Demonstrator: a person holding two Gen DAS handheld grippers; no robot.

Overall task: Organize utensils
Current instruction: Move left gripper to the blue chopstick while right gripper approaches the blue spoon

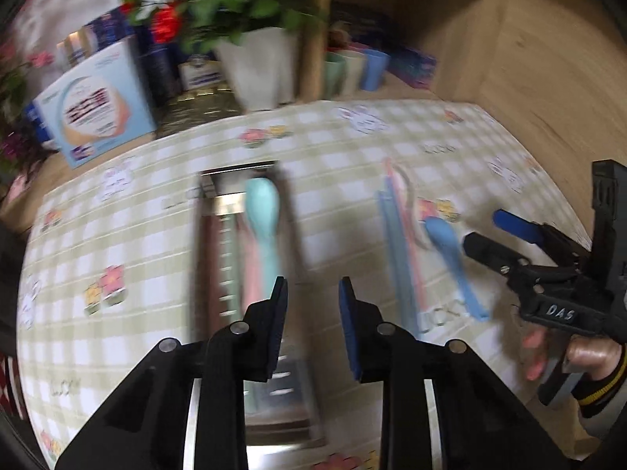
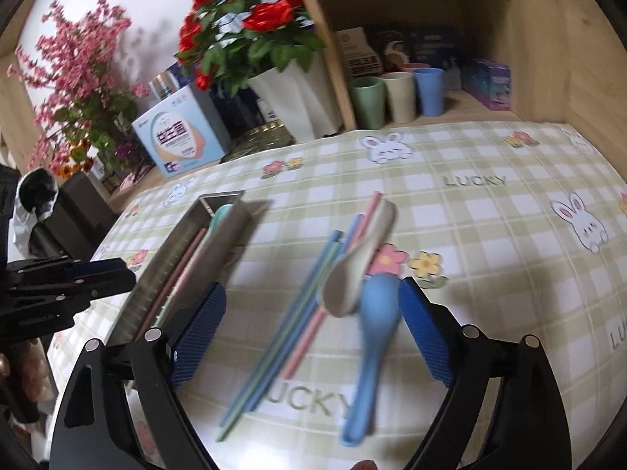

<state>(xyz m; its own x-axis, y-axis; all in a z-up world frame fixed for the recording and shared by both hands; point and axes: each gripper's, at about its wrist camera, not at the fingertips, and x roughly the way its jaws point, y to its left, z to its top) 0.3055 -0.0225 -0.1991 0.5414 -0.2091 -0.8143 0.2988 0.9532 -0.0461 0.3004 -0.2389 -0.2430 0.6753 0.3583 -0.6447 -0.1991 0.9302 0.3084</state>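
Your right gripper's fingers [image 2: 421, 329] gape wide and empty around the pale blue plastic spoon [image 2: 374, 313], its handle running toward you, near the tablecloth's front edge.

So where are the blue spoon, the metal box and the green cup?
blue spoon [image 2: 378, 307]: right wrist view, on its bowl.
metal box [image 2: 223, 197]: right wrist view, on its far rim.
green cup [image 2: 367, 103]: right wrist view, on its side wall.

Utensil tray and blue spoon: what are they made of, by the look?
Utensil tray: looks like stainless steel, brushed and shiny; its grey wall mirrors light and its rim is thin and sharp-edged. Blue spoon: probably matte plastic or a similar composite; flat pastel colour with no glint. Motion blur leaves finer texture open.
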